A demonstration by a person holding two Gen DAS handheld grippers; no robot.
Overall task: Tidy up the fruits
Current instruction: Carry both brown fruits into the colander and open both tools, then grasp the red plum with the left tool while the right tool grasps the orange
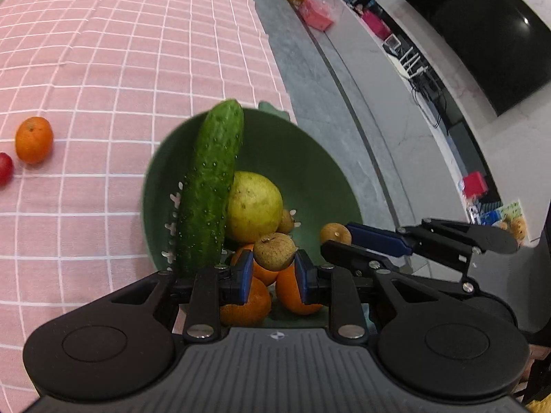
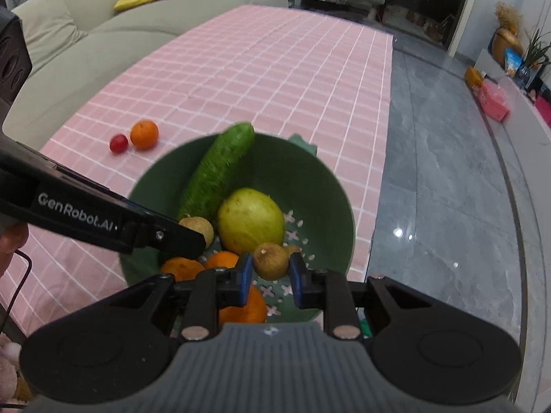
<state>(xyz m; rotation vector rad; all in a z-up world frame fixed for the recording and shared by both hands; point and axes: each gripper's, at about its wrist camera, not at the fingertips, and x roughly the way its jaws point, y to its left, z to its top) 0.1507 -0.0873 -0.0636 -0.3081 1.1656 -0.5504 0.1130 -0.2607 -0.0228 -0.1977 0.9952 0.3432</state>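
A green colander bowl (image 1: 310, 172) (image 2: 310, 186) stands near the edge of the pink checked table. It holds a cucumber (image 1: 211, 186) (image 2: 217, 175), a yellow-green round fruit (image 1: 255, 206) (image 2: 250, 221) and several oranges (image 1: 298, 292) (image 2: 246, 304). My left gripper (image 1: 274, 270) hangs over the bowl, shut on a small brown fruit (image 1: 274, 251). My right gripper (image 2: 270, 270) is also over the bowl, shut on a second small brown fruit (image 2: 271, 261). Each wrist view shows the other gripper (image 1: 339, 244) (image 2: 198, 241) with its brown fruit (image 1: 334, 233) (image 2: 198, 227).
An orange (image 1: 33, 144) (image 2: 144, 134) and a small red fruit (image 1: 5, 168) (image 2: 118, 143) lie on the cloth left of the bowl. The table edge (image 2: 384, 172) runs just right of the bowl, with grey floor beyond. A sofa (image 2: 103, 34) borders the far left side.
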